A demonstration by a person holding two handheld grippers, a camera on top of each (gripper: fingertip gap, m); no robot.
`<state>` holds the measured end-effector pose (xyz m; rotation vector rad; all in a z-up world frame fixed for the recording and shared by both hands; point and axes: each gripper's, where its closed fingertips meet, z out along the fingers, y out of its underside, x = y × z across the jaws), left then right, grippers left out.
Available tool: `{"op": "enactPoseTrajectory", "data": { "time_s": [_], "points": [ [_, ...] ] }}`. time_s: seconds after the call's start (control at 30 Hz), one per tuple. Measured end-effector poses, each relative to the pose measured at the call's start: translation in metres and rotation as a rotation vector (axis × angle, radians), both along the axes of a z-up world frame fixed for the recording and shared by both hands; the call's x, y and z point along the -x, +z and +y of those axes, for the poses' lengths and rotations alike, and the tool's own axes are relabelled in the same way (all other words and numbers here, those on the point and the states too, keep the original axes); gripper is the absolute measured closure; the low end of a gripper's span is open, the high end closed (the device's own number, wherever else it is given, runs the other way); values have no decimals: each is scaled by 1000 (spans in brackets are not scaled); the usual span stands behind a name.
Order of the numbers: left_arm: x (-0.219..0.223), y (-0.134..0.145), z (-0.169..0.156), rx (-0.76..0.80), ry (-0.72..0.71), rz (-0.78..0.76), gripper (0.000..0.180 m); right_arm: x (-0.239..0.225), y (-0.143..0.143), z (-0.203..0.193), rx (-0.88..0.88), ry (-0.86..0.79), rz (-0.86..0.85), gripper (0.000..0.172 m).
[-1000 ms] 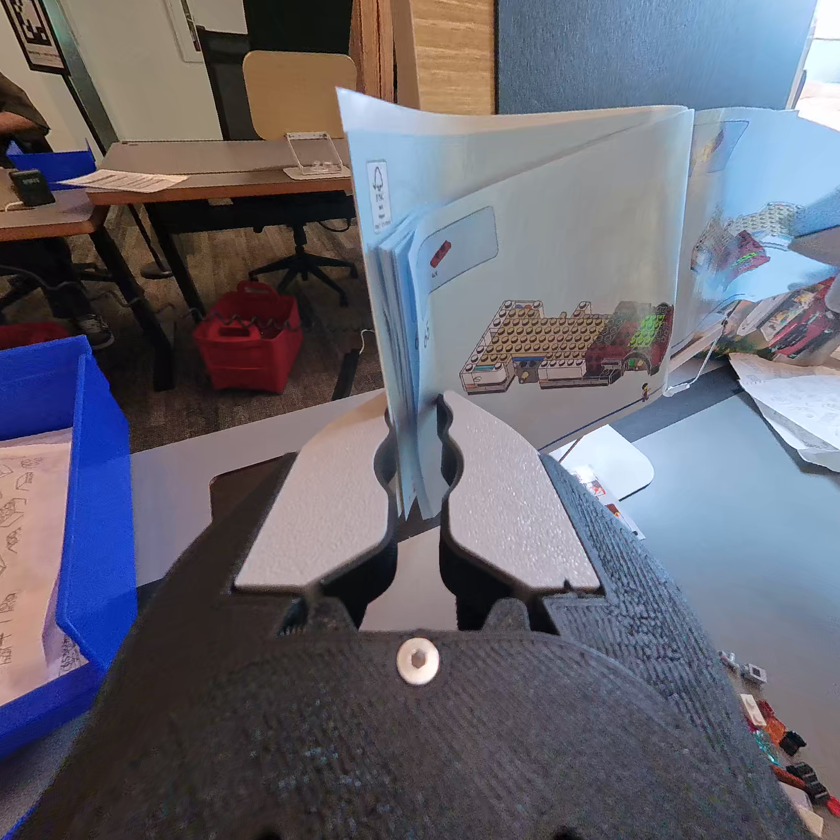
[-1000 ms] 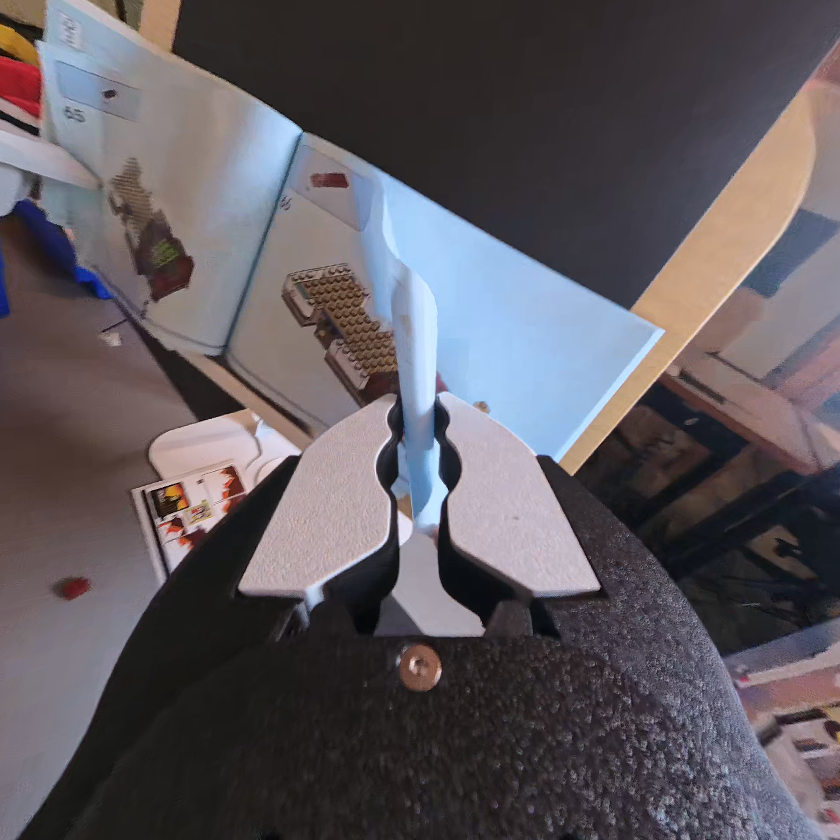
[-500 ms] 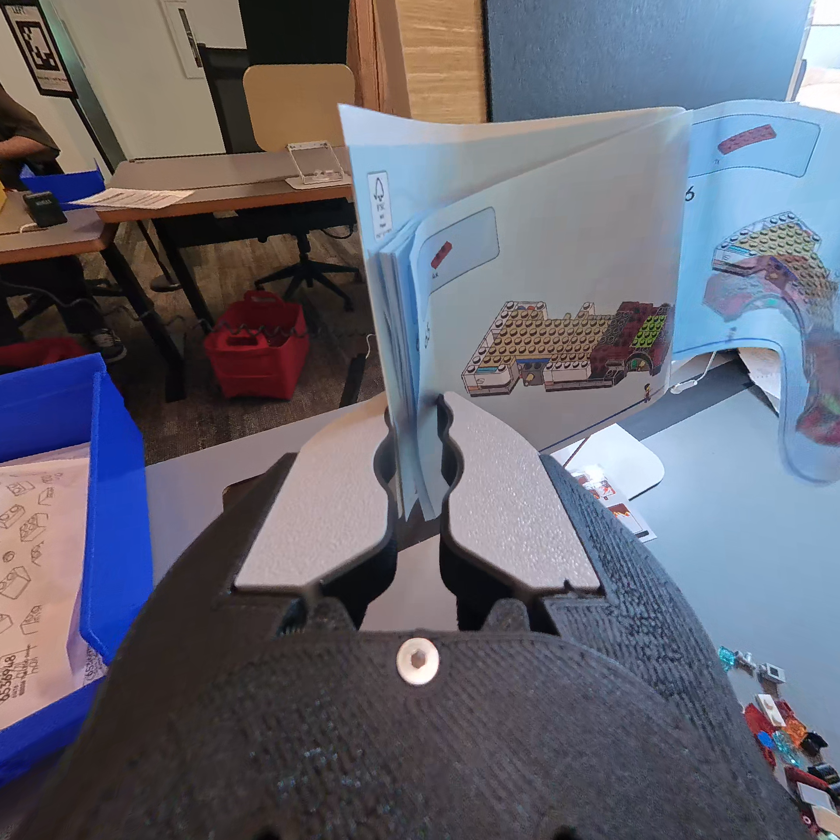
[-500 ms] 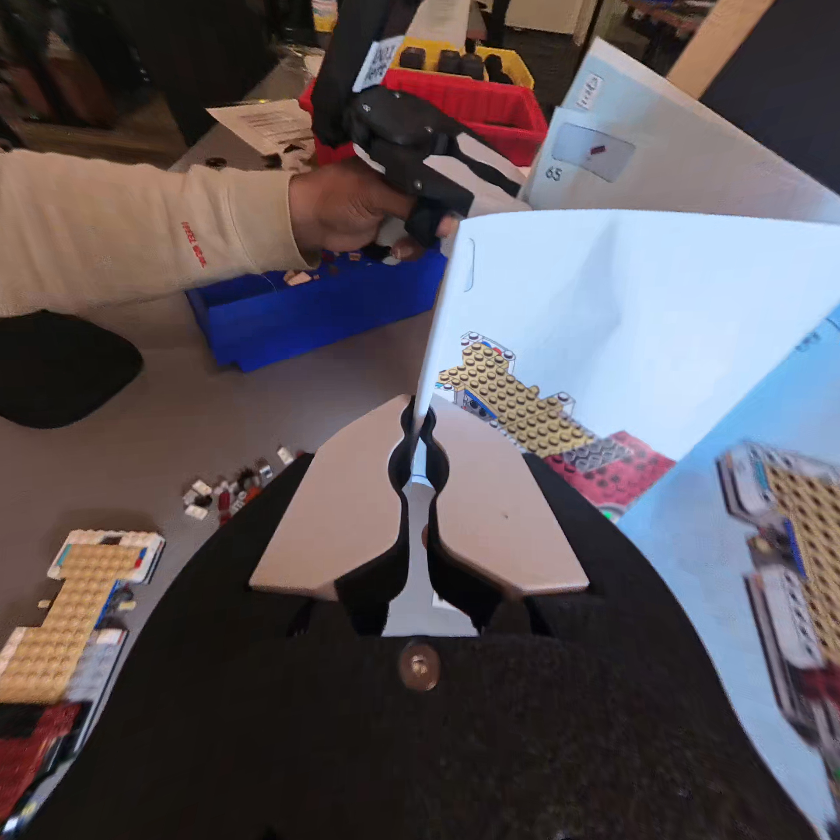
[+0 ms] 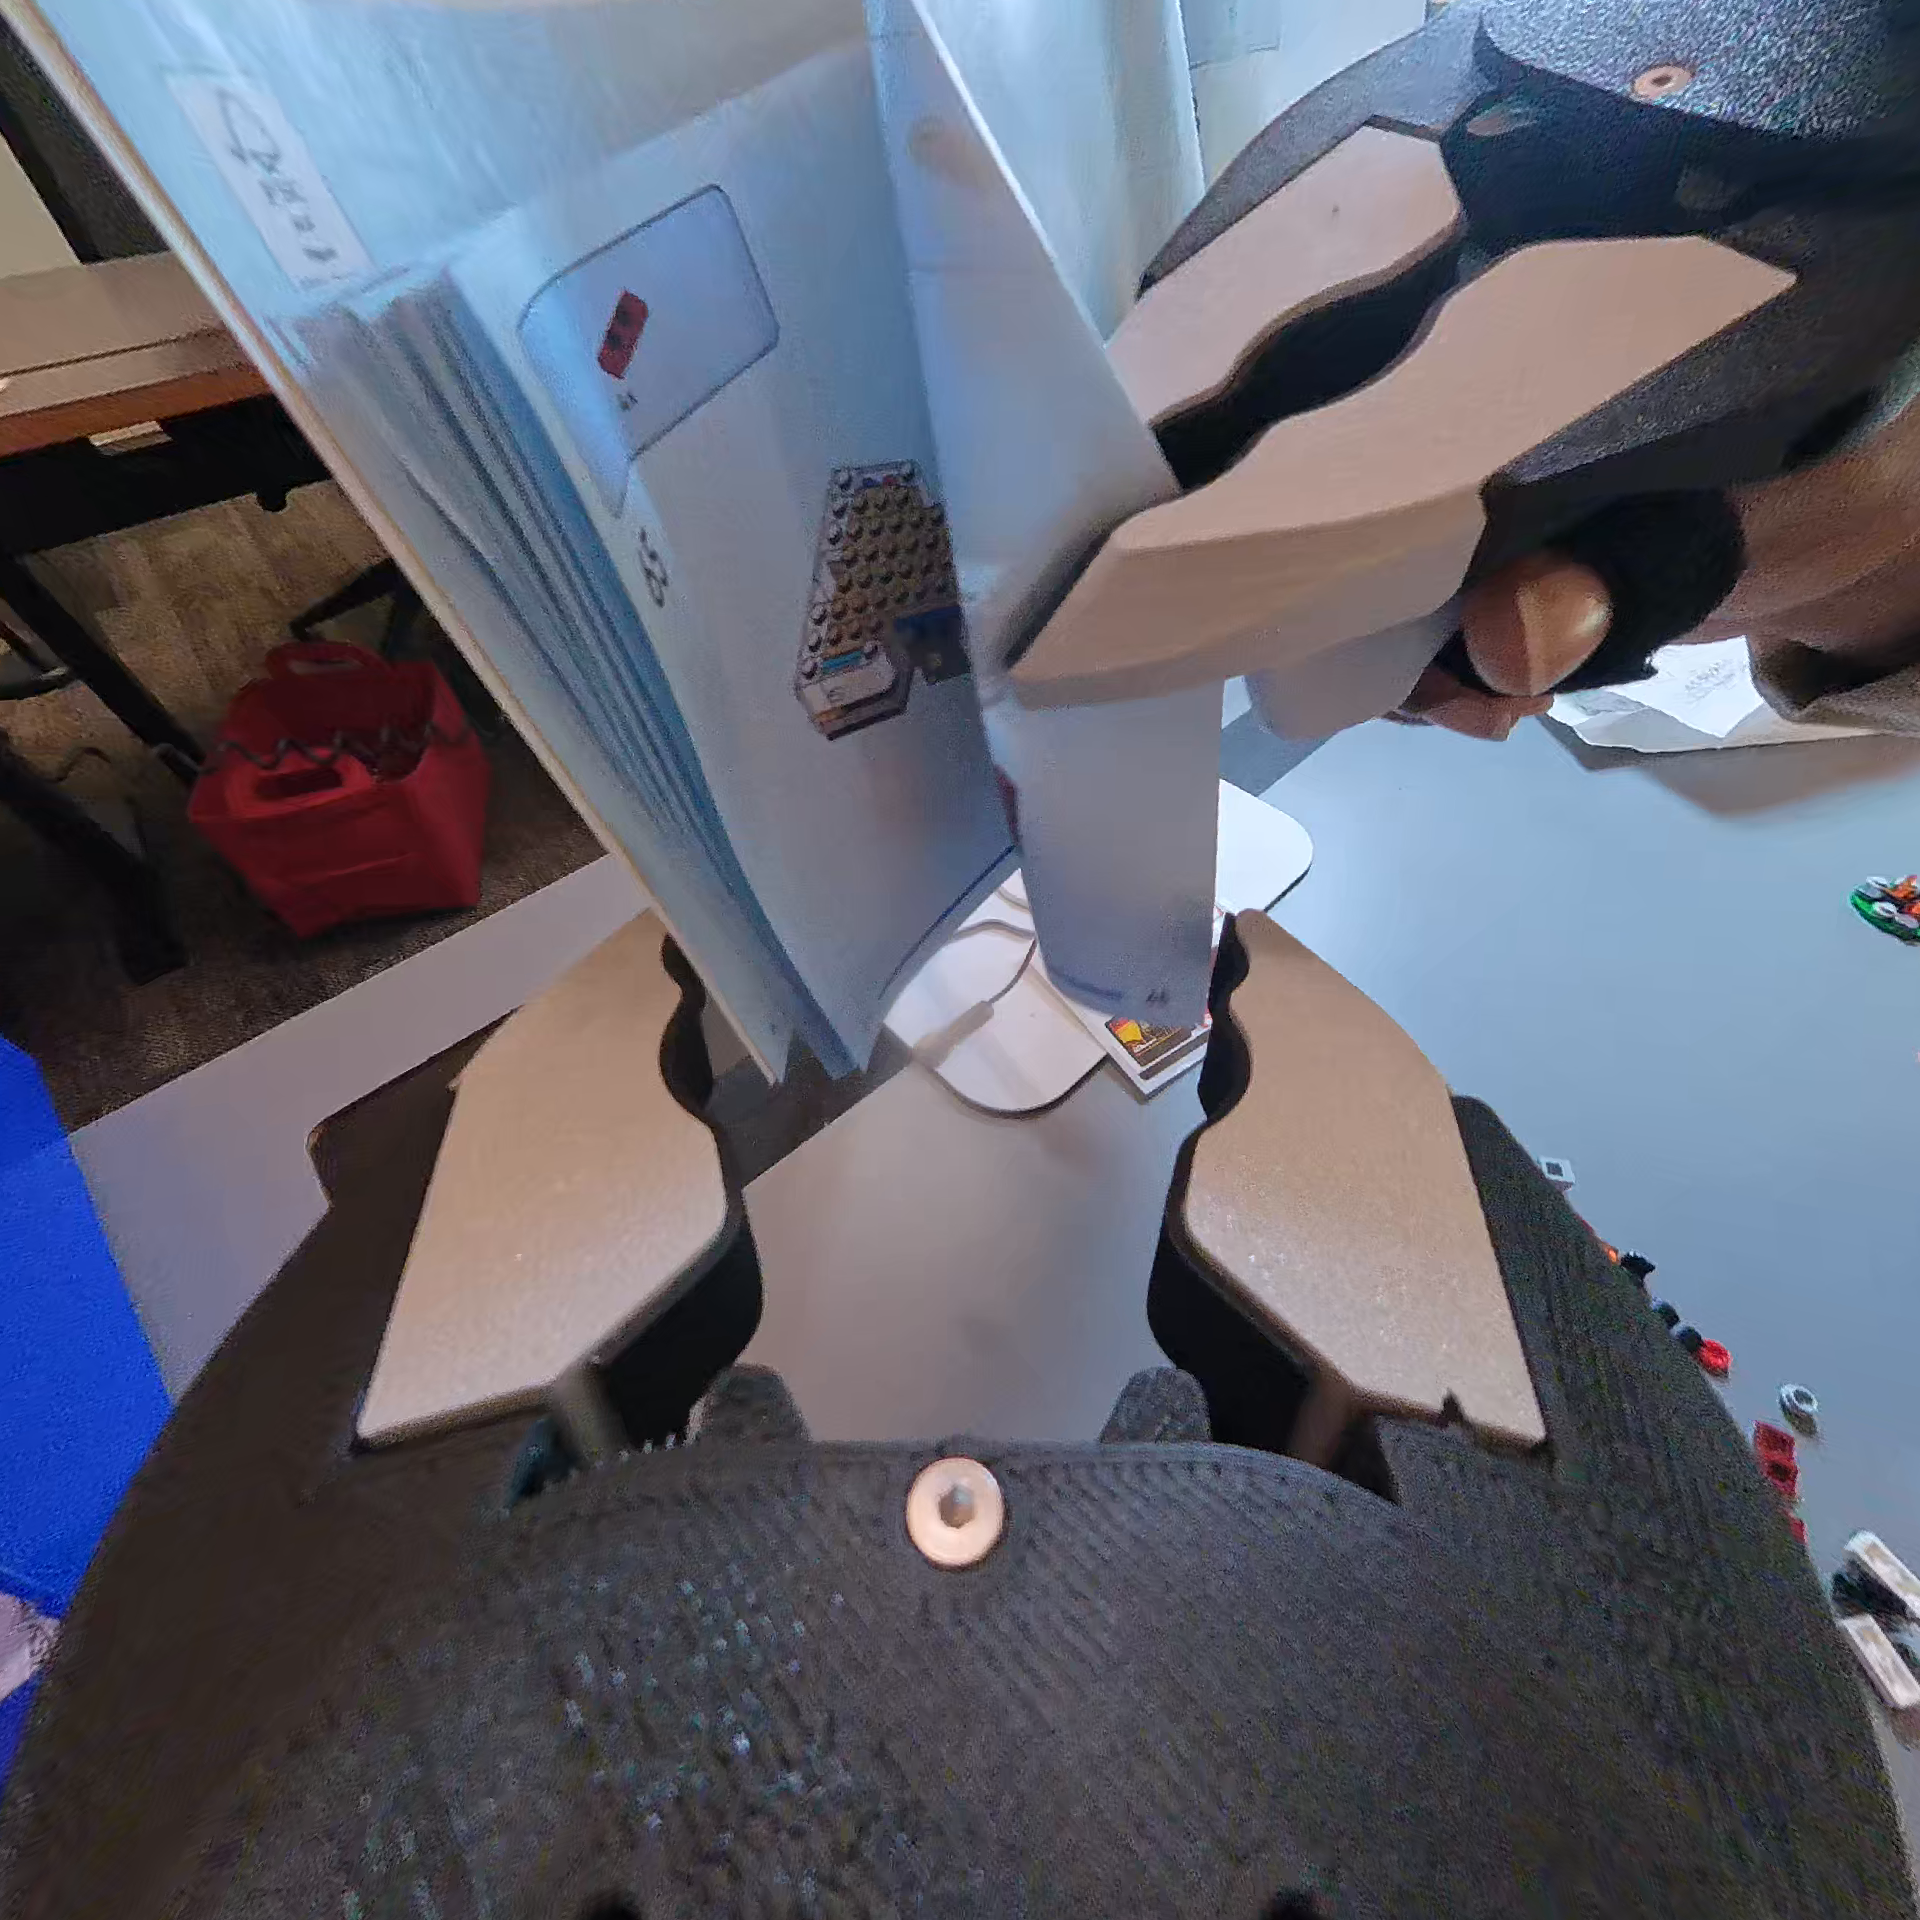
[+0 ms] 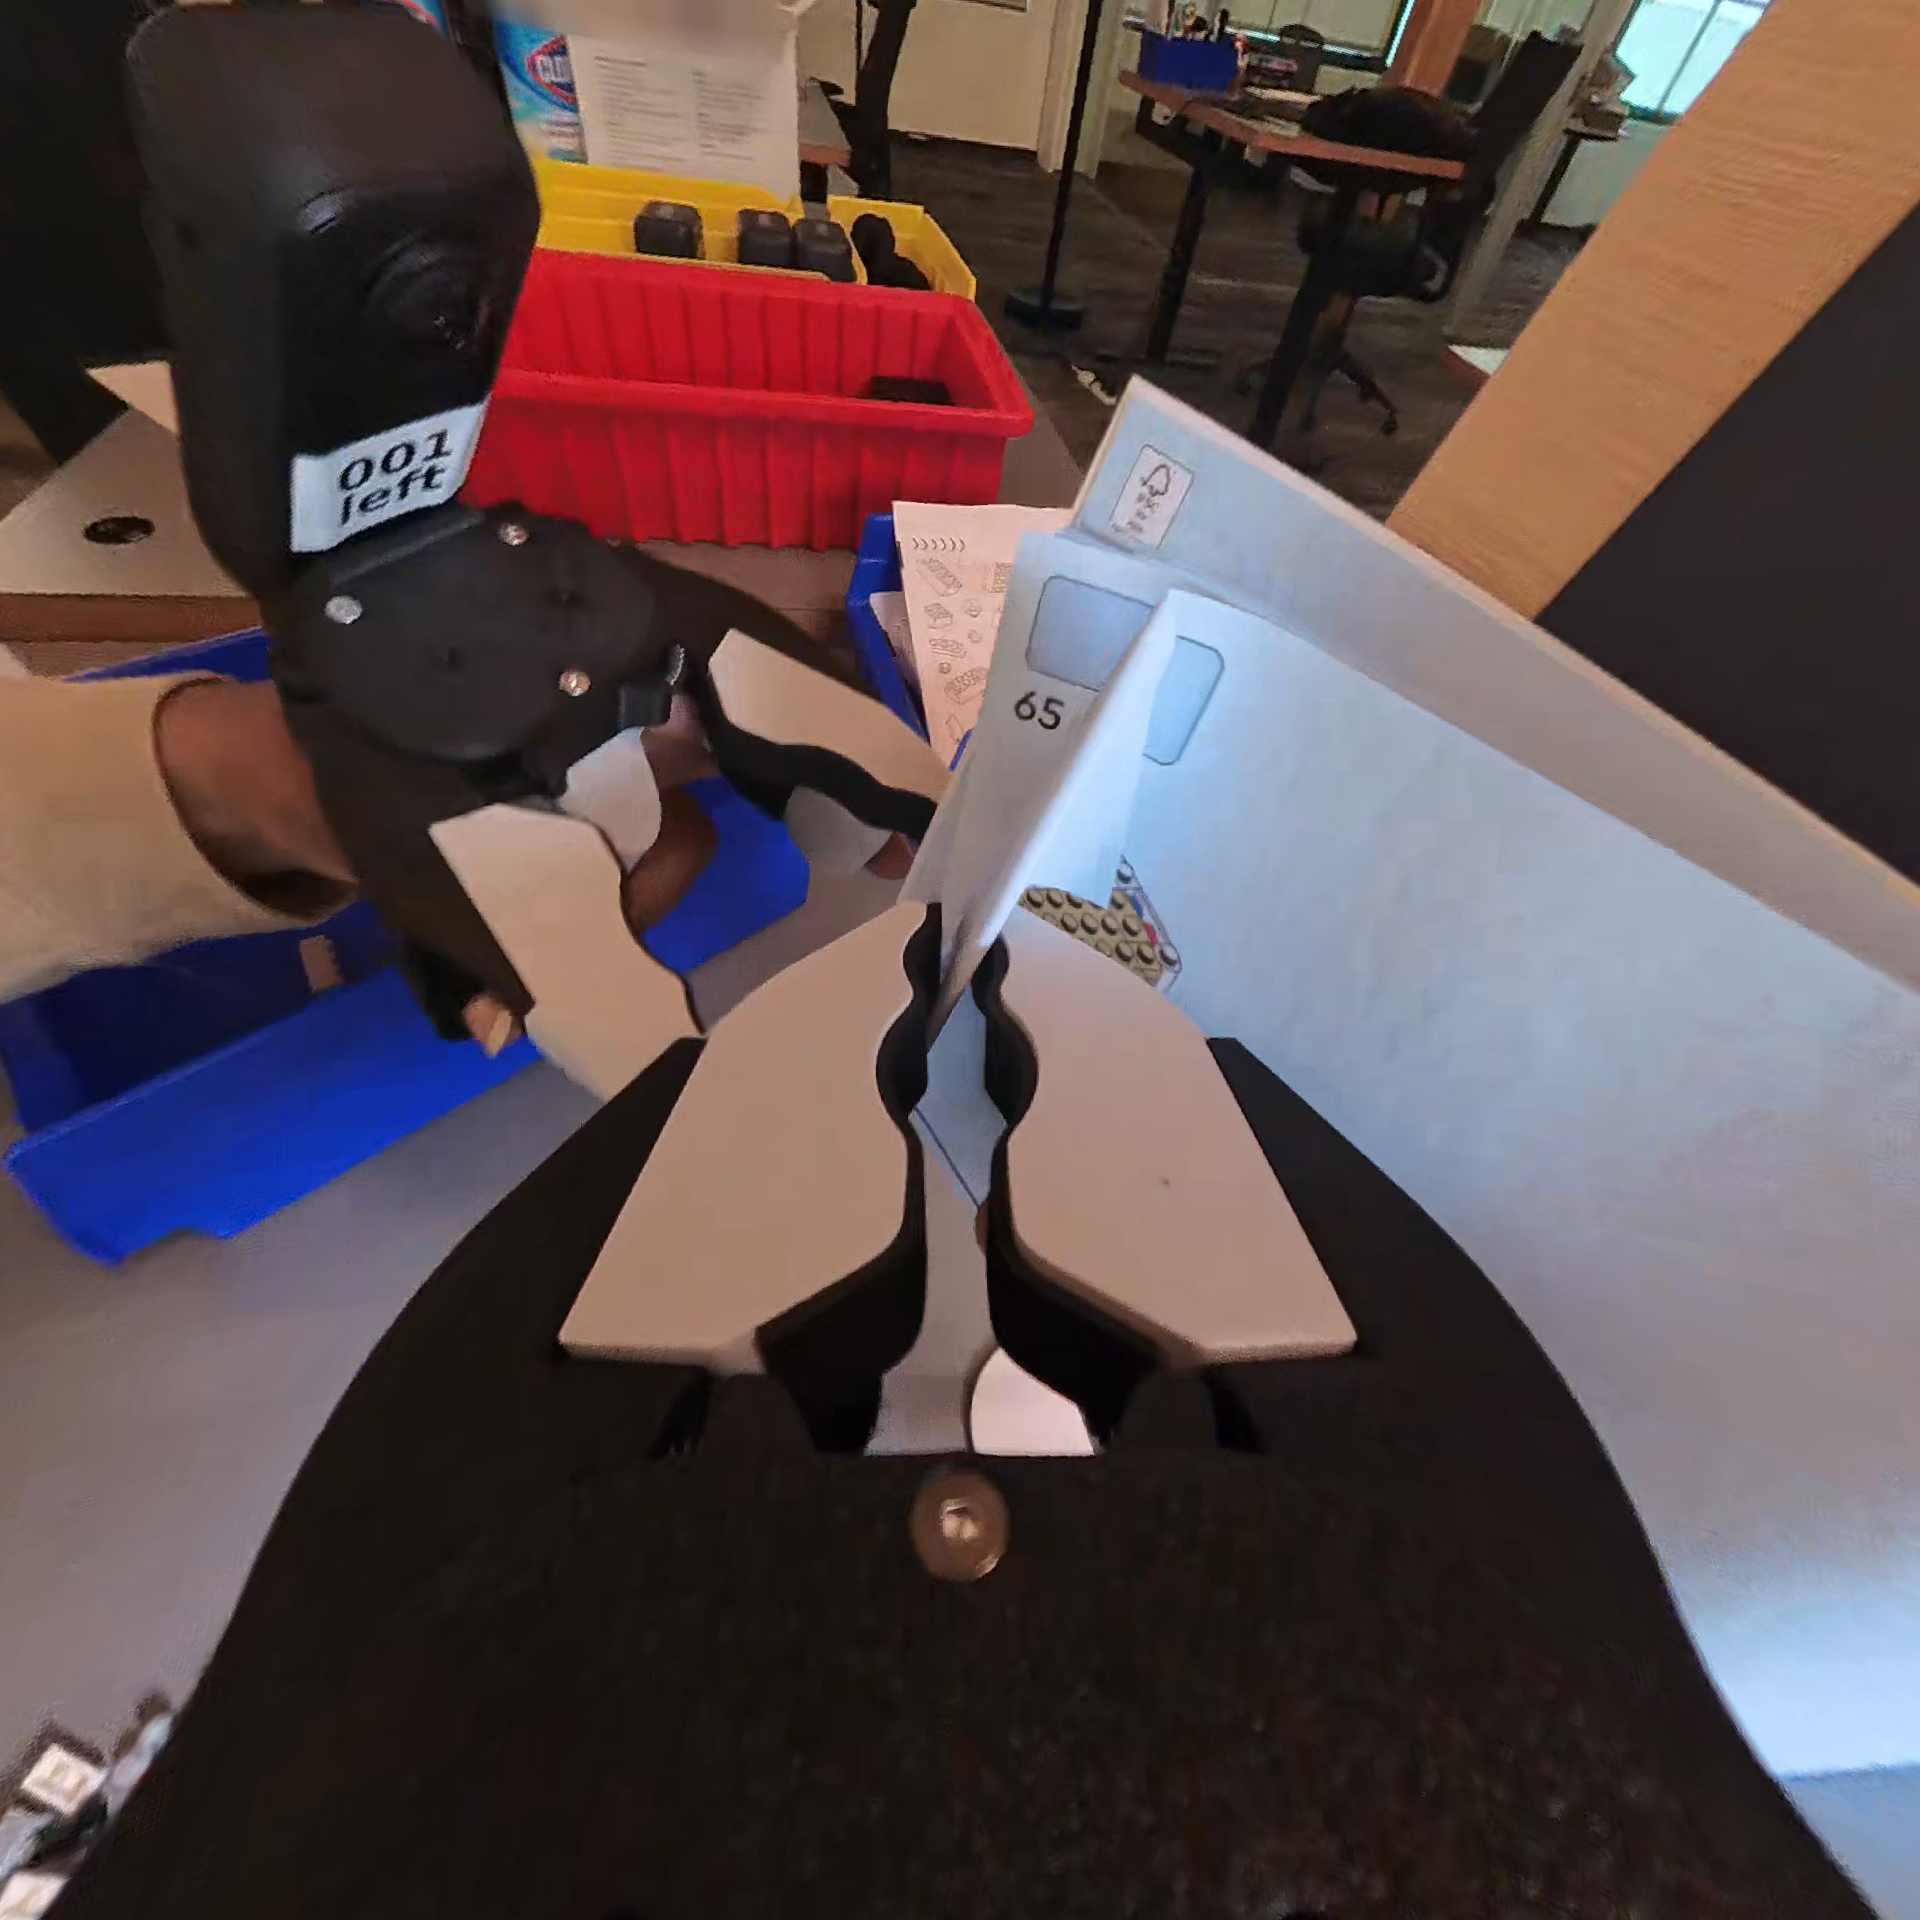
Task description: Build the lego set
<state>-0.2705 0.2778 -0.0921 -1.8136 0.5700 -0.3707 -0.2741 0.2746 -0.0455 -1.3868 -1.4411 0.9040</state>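
We've got the left gripper [image 5: 951,997] wide open w/ the booklet [image 5: 727,540] standing loose between its fingers above the counter [image 5: 1558,935]. Right gripper [image 6: 956,956] reaches in from the side, pinched tight on one page [image 6: 1049,790].

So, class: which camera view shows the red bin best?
The right wrist view: the red bin sits whole behind the left gripper, with its ribbed wall and rim clear. The left wrist view doesn't show it; only a different red basket on the floor.
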Motion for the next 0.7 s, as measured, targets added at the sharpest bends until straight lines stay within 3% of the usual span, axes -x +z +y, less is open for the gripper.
{"op": "enactPoseTrajectory", "data": {
  "time_s": [0.17, 0.4, 0.53, 0.7],
  "points": [
    [2, 1, 12, -19, 82, -12, 92, 16, -4, 12, 18, -80, -34, 159],
    [30, 1, 28, -73, 226, -56, 152, 20, -2, -21, 100, 81, -65, 135],
    [33, 1, 31, -42, 227, -124, 164, -14, 30, -27, -54, 66, 80, 144],
    [35, 13, 31, -78, 239, -91, 173, -97, 34, 32, -366, -253, 17, 169]
  ]
}}
